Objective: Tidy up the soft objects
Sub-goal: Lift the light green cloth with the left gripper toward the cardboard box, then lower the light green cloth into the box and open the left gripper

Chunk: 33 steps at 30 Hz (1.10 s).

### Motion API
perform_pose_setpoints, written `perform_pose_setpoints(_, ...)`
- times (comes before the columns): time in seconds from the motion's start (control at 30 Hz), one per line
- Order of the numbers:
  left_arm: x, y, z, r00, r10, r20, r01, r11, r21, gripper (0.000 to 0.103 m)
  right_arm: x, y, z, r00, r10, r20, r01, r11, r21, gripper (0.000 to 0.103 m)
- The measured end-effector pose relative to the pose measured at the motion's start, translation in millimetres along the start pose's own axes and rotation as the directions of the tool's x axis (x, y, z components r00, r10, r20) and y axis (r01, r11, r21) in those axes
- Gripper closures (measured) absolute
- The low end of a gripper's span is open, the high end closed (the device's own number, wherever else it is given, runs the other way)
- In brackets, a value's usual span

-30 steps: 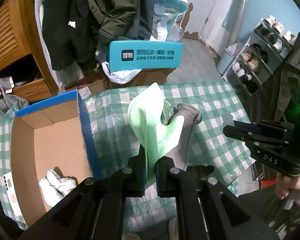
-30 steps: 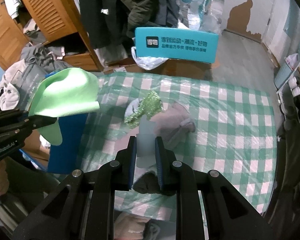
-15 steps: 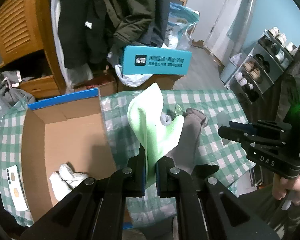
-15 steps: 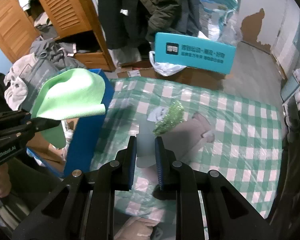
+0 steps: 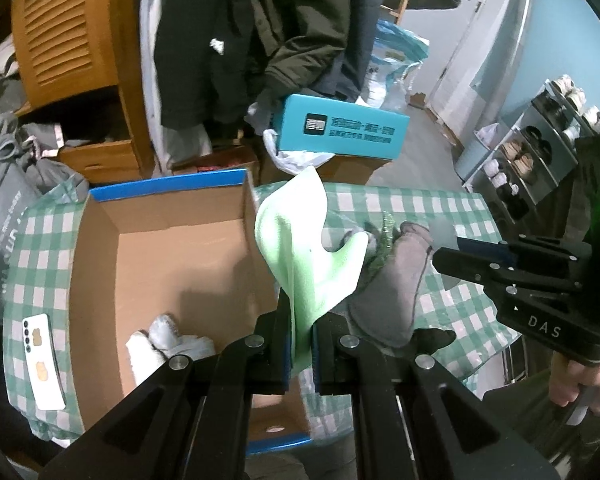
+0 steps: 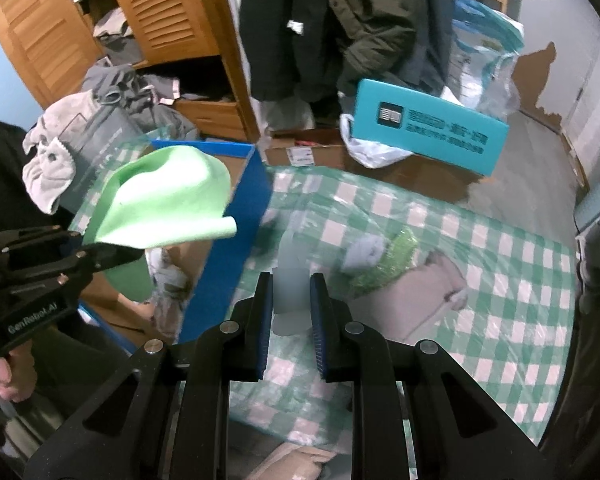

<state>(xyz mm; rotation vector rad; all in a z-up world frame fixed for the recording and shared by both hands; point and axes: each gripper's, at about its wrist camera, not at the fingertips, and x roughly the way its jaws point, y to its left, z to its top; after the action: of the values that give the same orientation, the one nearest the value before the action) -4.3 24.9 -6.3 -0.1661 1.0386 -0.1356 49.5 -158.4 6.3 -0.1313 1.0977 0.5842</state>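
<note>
My left gripper is shut on a light green cloth and holds it in the air at the right wall of an open cardboard box with blue edges. The cloth also shows in the right wrist view, over the box. A white sock bundle lies in the box. A grey cloth, a sparkly green item and a small pale cloth lie on the checked table. My right gripper hovers above the table, jaws slightly apart on a blurred pale thing.
A phone lies on the table left of the box. A teal box stands beyond the table's far edge on cartons. Hanging coats, a wooden wardrobe and a shoe rack surround the table.
My left gripper has carried the green cloth leftward, from over the table to the box's right wall. My right gripper has drifted left too.
</note>
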Motion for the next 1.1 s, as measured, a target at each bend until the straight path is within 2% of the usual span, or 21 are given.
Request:
perform_pose_setpoints(0.43,-0.6,55.1,-12.3,0.998,0.056,-0.004,-0.056,0.996,-0.071,0.096,34.4,56.0,19.7,0.997,0.053,-0.051,-0.056,0.996,-0.073,0.085)
perform_pose_setpoints(0.93,10.3,97.8,-33.7,0.992,0.108,-0.06,-0.115,0.985,-0.129,0.095,77.5,111.0,24.6,0.986,0.091,-0.143,-0.112,0.983,-0.144,0.085)
perform_pose_setpoints(0.97,11.0,99.4,-34.7,0.991,0.113,-0.065,-0.121,0.984,-0.131,0.092,79.8,112.7,24.6,0.984,0.095,-0.148,-0.116,0.983,-0.144,0.084)
perform_pose_setpoints(1.03,12.9,103.0,-35.5,0.99,0.118,-0.073,-0.127,0.982,-0.138,0.078,82.9,115.2,24.7,0.983,0.102,-0.153,-0.124,0.983,-0.139,0.083)
perform_pose_setpoints(1.07,13.4,104.7,-36.0,0.99,0.122,-0.073,-0.131,0.981,-0.144,0.064,84.9,115.8,25.4,0.982,0.105,-0.157,-0.127,0.983,-0.135,0.078)
perform_pose_setpoints(1.1,12.6,105.2,-36.3,0.99,0.127,-0.067,-0.136,0.98,-0.148,0.056,86.3,116.3,25.7,0.982,0.104,-0.16,-0.125,0.983,-0.132,0.073)
